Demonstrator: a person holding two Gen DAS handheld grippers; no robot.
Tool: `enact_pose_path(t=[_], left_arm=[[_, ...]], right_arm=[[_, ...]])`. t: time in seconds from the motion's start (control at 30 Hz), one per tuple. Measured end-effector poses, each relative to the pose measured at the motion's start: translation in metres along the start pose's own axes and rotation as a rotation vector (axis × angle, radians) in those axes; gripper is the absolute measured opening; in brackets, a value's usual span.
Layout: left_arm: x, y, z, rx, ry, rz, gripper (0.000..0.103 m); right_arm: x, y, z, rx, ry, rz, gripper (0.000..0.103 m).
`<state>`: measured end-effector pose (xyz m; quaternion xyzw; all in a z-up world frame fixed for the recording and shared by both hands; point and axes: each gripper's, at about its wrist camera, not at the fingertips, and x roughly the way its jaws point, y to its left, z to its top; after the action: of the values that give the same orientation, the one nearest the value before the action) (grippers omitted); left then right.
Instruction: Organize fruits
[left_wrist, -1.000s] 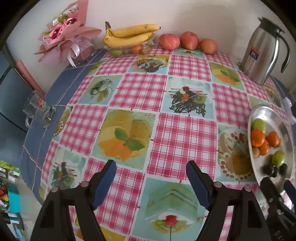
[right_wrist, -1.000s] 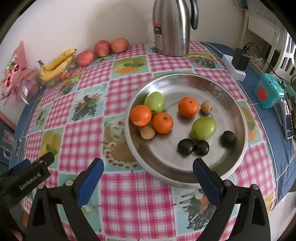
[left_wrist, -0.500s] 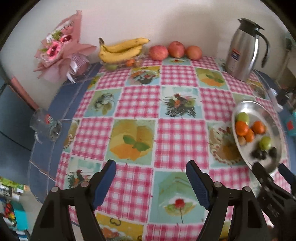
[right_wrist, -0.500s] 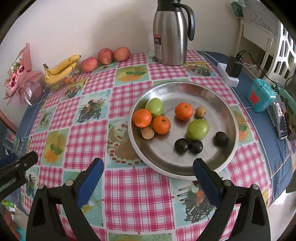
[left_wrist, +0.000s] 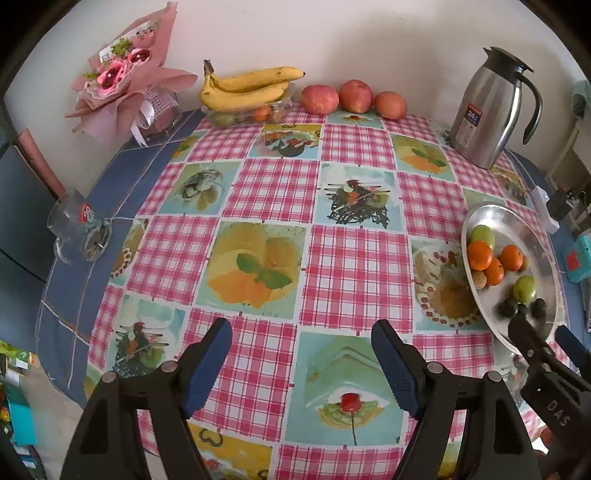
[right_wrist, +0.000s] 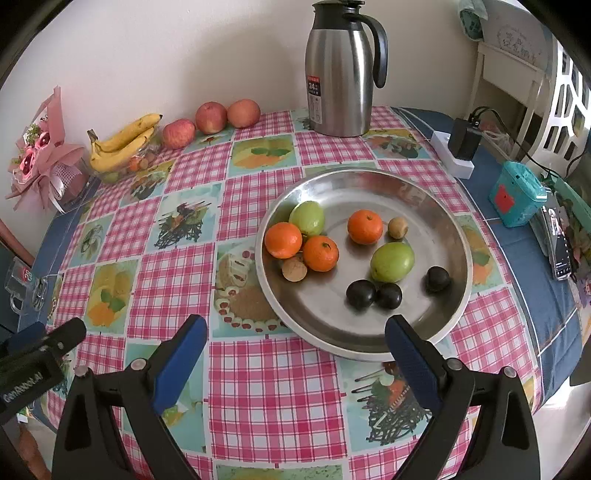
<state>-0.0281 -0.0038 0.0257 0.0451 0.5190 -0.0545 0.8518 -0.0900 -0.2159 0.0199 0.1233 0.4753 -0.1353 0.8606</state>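
A round metal plate (right_wrist: 424, 195) on the checked tablecloth holds three oranges (right_wrist: 320, 253), two green fruits (right_wrist: 391, 262), three dark plums (right_wrist: 360, 293) and two small brown fruits (right_wrist: 294, 269). The plate also shows at the right of the left wrist view (left_wrist: 532, 236). My right gripper (right_wrist: 295, 350) is open and empty, just in front of the plate's near rim. My left gripper (left_wrist: 301, 354) is open and empty above the table's front middle. Bananas (left_wrist: 247, 88) and three apples (left_wrist: 319, 99) lie along the far wall.
A steel thermos jug (right_wrist: 340, 70) stands at the back behind the plate. A pink bouquet (left_wrist: 122, 81) is at the back left, a glass mug (left_wrist: 75, 225) at the left edge. A power strip with charger (right_wrist: 458, 147) and a teal box (right_wrist: 517, 194) lie right of the plate.
Both grippers have pulled back and up from the table, so more of it shows. Their jaws stayed open. The fruit has not moved.
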Motion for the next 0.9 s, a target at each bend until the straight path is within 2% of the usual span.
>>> enact_pose_path(t=[0.47,0.9], left_arm=[[0.013,0.005,-0.001,-0.042,-0.03,0.023,0.081],[0.027,0.004,-0.004,-0.051,0.015,0.007,0.081]], right_arm=[[0.008,0.002,0.001,-0.01,0.012,-0.027,0.097],[0.018,0.003,0.002,-0.029,0.031,-0.033,0.097]])
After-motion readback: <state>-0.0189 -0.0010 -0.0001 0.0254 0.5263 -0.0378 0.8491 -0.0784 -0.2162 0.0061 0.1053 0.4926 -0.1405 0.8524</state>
